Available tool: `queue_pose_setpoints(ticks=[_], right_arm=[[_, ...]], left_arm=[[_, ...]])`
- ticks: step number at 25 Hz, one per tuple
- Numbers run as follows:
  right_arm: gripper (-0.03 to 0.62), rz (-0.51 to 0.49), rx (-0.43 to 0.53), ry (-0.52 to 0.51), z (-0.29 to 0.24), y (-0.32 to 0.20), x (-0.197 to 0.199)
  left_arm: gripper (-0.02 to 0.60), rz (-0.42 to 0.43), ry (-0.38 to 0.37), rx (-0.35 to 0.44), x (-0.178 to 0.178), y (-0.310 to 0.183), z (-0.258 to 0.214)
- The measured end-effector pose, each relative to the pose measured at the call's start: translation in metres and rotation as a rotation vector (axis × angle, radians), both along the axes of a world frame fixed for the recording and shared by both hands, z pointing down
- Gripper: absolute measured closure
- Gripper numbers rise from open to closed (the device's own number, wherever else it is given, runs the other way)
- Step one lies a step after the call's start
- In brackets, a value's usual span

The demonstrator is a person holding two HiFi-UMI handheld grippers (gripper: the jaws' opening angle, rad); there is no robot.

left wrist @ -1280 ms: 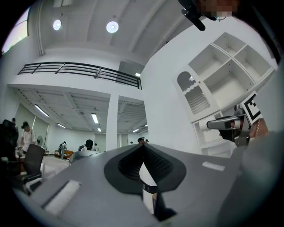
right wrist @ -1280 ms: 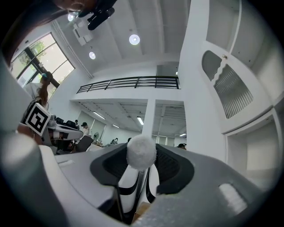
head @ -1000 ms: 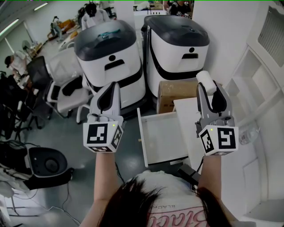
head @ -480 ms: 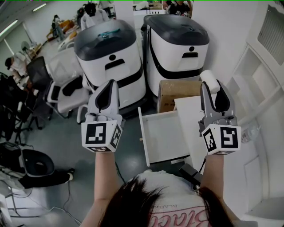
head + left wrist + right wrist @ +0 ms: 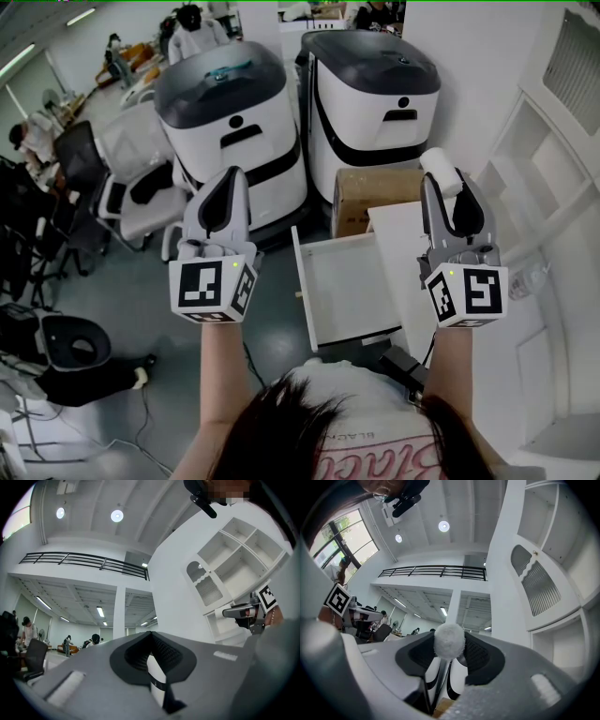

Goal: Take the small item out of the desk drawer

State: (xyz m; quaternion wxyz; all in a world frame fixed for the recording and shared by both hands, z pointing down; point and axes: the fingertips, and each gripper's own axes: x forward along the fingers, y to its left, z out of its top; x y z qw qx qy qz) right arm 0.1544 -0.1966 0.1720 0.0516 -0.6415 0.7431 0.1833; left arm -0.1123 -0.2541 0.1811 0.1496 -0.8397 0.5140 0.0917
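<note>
Head view, left side: office chairs (image 5: 141, 192) and a black stool base (image 5: 73, 349) stand on the grey floor, well apart from the work area. The left gripper (image 5: 232, 180) is raised over the floor beside the drawer; in the left gripper view its jaws are pressed together with nothing between them. Behind it stand two white-and-black machines (image 5: 234, 122), side by side, close to the far end of the open drawer (image 5: 342, 291), whose white floor shows bare. A cardboard box (image 5: 370, 192) sits between the right-hand machine and the white desk (image 5: 398, 239). The person's head at the bottom edge hides the drawer's near end. The right gripper (image 5: 441, 187) is raised over the desk, and its jaws pinch a small white fluffy ball (image 5: 437, 169) at their tips; the right gripper view confirms the ball (image 5: 449, 641) squeezed between both pads, clear of the drawer. White shelving (image 5: 553, 159) lines the far right.
</note>
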Motion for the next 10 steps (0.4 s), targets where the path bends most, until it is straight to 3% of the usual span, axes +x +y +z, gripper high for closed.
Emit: queue_pose_setpoints(ticks=[10], right_arm=[[0.427,0.000,0.005,0.008,-0.0025,0.0010,-0.0050]], left_arm=[[0.575,0.008,-0.002,0.003,-0.0004,-0.0002,-0.0012]])
